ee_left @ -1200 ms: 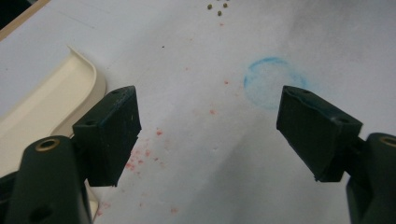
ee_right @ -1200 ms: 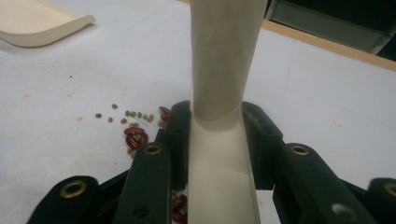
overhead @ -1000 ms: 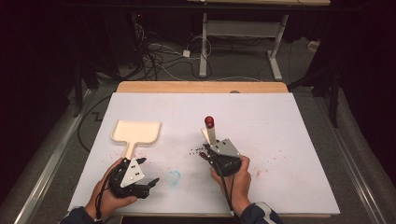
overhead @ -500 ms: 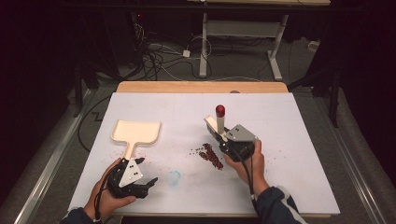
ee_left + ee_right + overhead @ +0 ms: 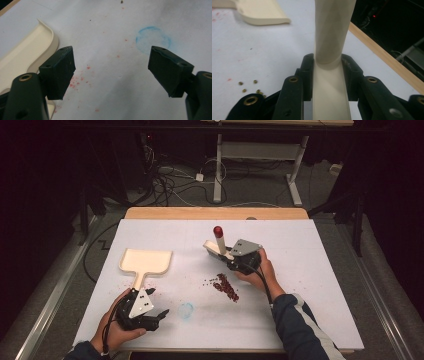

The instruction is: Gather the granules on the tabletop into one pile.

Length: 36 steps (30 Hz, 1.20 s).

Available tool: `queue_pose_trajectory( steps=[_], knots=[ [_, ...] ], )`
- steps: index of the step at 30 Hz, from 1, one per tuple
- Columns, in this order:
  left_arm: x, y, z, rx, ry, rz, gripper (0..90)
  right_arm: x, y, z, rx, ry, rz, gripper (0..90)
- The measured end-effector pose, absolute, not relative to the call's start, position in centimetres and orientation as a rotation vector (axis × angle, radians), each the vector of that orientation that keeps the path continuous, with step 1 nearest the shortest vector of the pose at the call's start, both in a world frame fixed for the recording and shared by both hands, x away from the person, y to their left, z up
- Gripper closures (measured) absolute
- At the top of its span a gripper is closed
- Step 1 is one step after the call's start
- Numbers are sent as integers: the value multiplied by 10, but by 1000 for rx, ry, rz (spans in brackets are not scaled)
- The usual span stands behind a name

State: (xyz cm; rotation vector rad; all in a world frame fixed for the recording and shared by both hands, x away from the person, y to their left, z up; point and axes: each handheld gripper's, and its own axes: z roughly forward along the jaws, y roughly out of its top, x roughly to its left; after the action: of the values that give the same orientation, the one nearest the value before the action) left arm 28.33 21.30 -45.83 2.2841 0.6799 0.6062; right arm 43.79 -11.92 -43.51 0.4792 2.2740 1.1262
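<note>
The right gripper is clamped on the cream plastic brush with a red-tipped handle, held just above the white table beside a small pile of dark red beans. The cream flat plastic dustpan holds nothing. The left gripper rests nearby, jaws apart

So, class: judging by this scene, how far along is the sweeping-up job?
Done: small dark red beans are gathered in one pile. In hand: right tongs grip the cream brush handle with red tip. Left: open left tongs haven't taken the cream plastic dustpan; nothing is scooped.
</note>
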Motion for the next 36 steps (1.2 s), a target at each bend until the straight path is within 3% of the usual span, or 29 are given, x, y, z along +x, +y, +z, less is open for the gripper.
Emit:
queue_pose_trajectory(
  steps=[16, 22, 27, 36],
  knots=[
    [281, 214, -458, 2280, 686, 613, 207, 388, -107, -429, 160, 2373, 1082, 677],
    [281, 216, -456, 2271, 693, 620, 207, 390, -111, -413, 380, 2274, 1191, 677],
    [280, 219, -455, 2265, 699, 628, 207, 369, -97, -401, 664, 2238, 1406, 677],
    [277, 219, -454, 2272, 688, 624, 207, 354, -59, -430, 955, 2285, 1384, 676]
  ],
)
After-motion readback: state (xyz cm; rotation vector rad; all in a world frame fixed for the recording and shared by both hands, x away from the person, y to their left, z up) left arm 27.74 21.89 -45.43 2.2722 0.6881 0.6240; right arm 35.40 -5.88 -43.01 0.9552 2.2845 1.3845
